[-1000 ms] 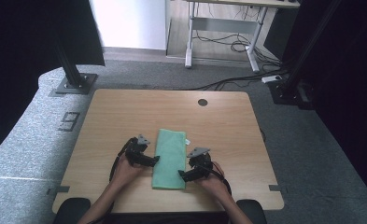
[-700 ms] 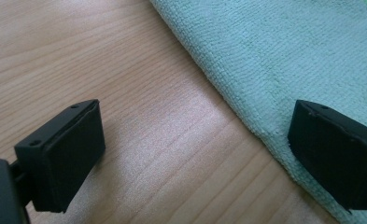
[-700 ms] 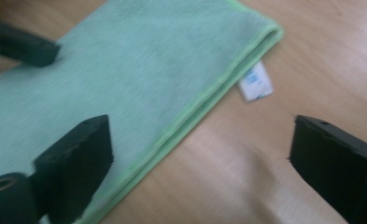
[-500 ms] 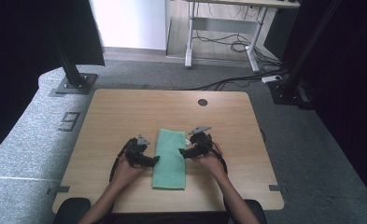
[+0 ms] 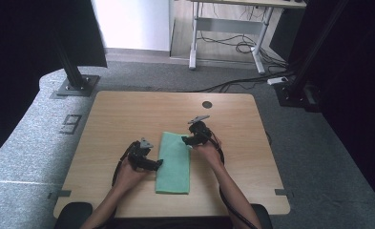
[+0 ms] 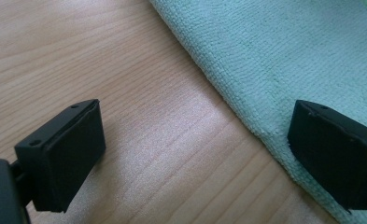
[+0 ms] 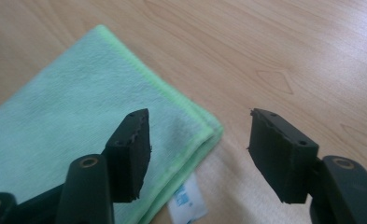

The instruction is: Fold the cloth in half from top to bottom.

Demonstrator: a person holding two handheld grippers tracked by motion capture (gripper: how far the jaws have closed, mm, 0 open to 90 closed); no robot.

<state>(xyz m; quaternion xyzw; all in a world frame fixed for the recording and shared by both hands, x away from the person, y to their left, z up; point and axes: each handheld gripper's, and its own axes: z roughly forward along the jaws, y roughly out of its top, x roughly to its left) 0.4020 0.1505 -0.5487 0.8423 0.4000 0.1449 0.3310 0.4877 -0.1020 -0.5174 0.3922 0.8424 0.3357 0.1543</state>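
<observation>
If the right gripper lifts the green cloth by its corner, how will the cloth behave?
The green cloth is folded terry with a soft pile, so it will probably droop and hang limp. Its layers lie loose at the corner, so they may unfold. It looks light, and would likely slide or bunch up on the smooth table.

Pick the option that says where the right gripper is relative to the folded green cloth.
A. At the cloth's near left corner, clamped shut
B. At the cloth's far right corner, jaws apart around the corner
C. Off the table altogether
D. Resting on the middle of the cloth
B: the right gripper stands with one jaw over the green cloth and the other over bare table, straddling the corner with the white tag.
</observation>
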